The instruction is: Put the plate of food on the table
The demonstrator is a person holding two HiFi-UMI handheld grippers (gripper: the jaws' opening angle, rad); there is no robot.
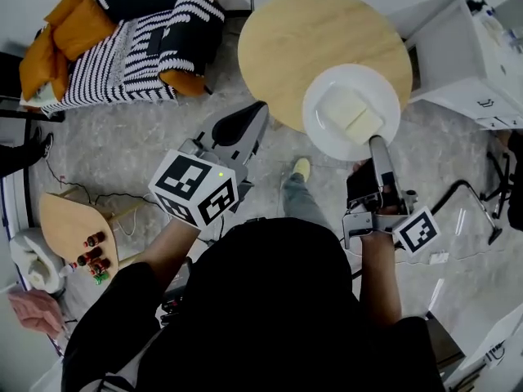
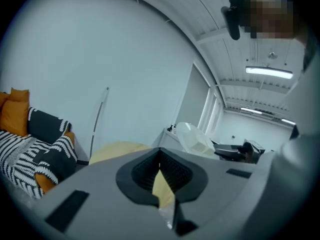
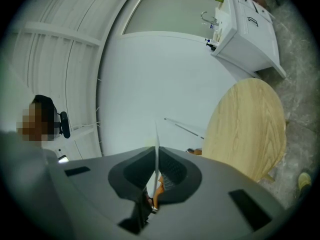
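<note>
1. Here, right gripper (image 1: 377, 143) clenched on plate (image 1: 327, 84) rim, thin edge pinched between jaws.
2. Plate with pale food (image 1: 353, 114) sits over round table (image 1: 286, 39) near edge.
3. Meanwhile left gripper (image 1: 256, 111) — jaws together, nothing between.

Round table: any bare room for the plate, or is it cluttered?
The round table shows bare wood all over, from the edge by the striped sofa to the side by the white cabinet. Only the plate, held in the right tool, hides its near right edge. Crowded: the small side table with small items.
</note>
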